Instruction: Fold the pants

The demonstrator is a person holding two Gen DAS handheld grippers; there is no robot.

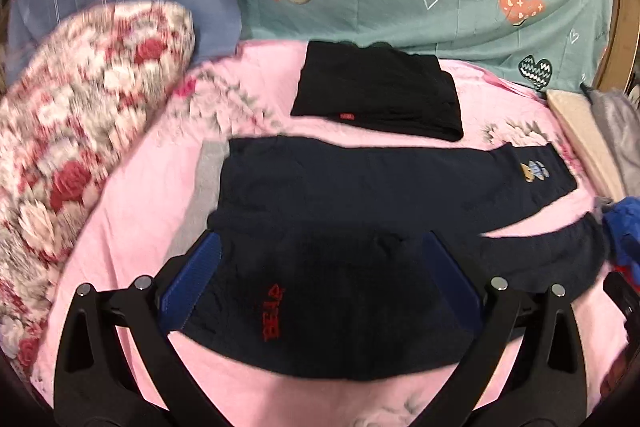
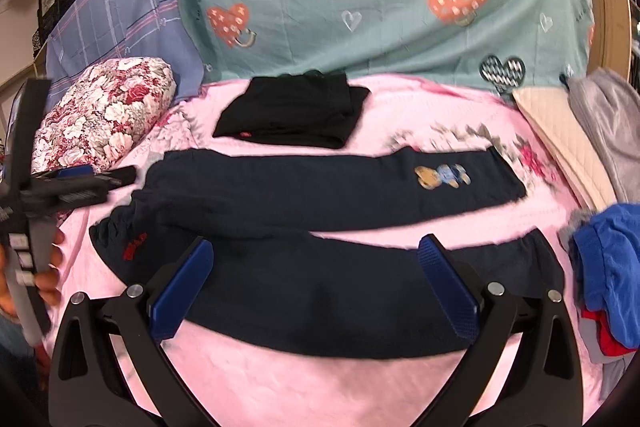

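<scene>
So the navy pants (image 2: 320, 195) are spread flat across the pink bed sheet (image 2: 280, 379), waist end at the left and both legs running off to the right with a strip of pink showing between them. The far leg has a little bear patch (image 2: 442, 177) close to its cuff, and there's red lettering (image 1: 274, 313) stitched near the waist. The left claw (image 1: 318, 283) is wide open with nothing in it, its blue pads on either side of the waist area, hovering over the fabric. The right claw (image 2: 316, 287) is also wide open and holding nothing, sitting over the near leg. In the right camera you can see the left claw out at the left edge, with the person's hand (image 2: 48, 267) wrapped around its handle. Just beyond the pants sits a folded black garment (image 2: 292, 115) with a small red tag. There's a floral pillow (image 2: 104, 111) at the far left, a teal heart-print cover (image 2: 380, 7) along the back, and a blue garment (image 2: 612, 267) bunched up at the right edge.
</scene>
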